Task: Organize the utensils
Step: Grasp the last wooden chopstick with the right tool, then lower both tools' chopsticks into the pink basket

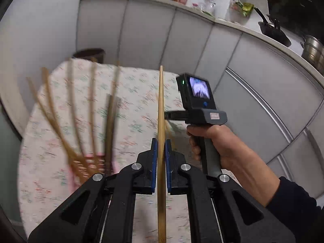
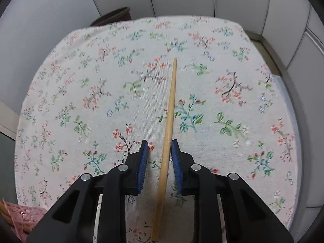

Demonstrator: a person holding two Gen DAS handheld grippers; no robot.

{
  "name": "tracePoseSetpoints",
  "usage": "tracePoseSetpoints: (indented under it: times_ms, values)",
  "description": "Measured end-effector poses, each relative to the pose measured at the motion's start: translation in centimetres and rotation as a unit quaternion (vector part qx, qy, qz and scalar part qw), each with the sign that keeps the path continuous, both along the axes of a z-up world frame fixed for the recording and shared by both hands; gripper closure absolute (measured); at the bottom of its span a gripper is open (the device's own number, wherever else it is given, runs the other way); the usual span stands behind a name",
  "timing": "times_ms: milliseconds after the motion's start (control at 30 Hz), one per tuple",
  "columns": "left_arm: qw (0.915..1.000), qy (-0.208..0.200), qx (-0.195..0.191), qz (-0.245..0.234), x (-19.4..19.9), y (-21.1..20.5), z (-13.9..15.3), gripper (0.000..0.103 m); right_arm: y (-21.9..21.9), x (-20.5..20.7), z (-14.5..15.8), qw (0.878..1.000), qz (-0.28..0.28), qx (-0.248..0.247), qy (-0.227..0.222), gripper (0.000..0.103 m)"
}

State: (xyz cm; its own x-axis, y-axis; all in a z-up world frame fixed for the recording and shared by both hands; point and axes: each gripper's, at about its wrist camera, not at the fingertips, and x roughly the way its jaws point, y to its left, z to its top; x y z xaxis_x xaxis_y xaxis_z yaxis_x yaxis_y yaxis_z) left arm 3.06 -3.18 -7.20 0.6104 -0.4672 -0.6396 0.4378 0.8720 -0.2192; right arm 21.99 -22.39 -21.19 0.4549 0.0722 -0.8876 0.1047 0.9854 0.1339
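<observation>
Label (image 1: 214, 115) text is unreadable; left tool (image 1: 161, 140) pinches one chopstick (image 1: 161, 97), right tool (image 2: 159, 141) spread around a second chopstick (image 2: 171, 105).

Floral tablecloth (image 2: 101, 64); tan chopstick (image 2: 171, 101); pink holder (image 2: 24, 216).

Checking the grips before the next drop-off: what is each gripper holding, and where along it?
Left gripper is shut on a chopstick, gripped along its shaft. A second chopstick lies between the right gripper's open jaws, unpinched.

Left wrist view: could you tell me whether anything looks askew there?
Yes: the chopsticks in the pink holder splay out like a fan instead of standing together; motion blur hides finer detail.
</observation>
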Motion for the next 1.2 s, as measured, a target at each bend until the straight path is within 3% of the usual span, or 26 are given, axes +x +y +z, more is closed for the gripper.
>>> tracePoseSetpoints:
  times_ms: [33,67,133,467,600,800,933,1200]
  values:
    - [0.9999,-0.008,0.005,0.004,-0.4,0.2,0.3,0.096,0.5,0.0,0.0,1.000,0.003,-0.016,-0.004,0.094]
    - [0.9997,-0.017,0.012,0.012,-0.8,0.5,0.7,0.096,0.6,0.0,0.1,1.000,0.003,-0.010,-0.003,0.095]
    - [0.9993,-0.024,0.020,0.020,-1.3,0.8,1.2,0.096,0.0,-0.3,0.4,0.999,-0.012,0.037,-0.004,0.095]
    - [0.9989,-0.013,0.009,0.044,-1.4,3.5,2.2,0.096,-0.9,-4.4,7.5,0.994,-0.017,0.038,-0.098,0.096]
    - [0.9990,-0.003,0.004,0.044,-1.4,4.3,2.7,0.096,-0.1,-5.6,11.0,0.987,-0.007,0.056,-0.150,0.096]
    - [0.9983,0.005,0.006,0.058,-1.2,5.5,2.9,0.096,2.1,-8.5,16.4,0.963,0.023,0.105,-0.247,0.096]
    - [0.9969,-0.010,0.004,0.078,-1.0,6.8,3.5,0.096,4.7,-10.1,18.4,0.944,0.050,0.133,-0.298,0.095]
    - [0.9893,-0.084,-0.033,0.115,-0.1,9.7,4.0,0.096,8.1,-12.8,19.0,0.915,0.081,0.158,-0.363,0.095]
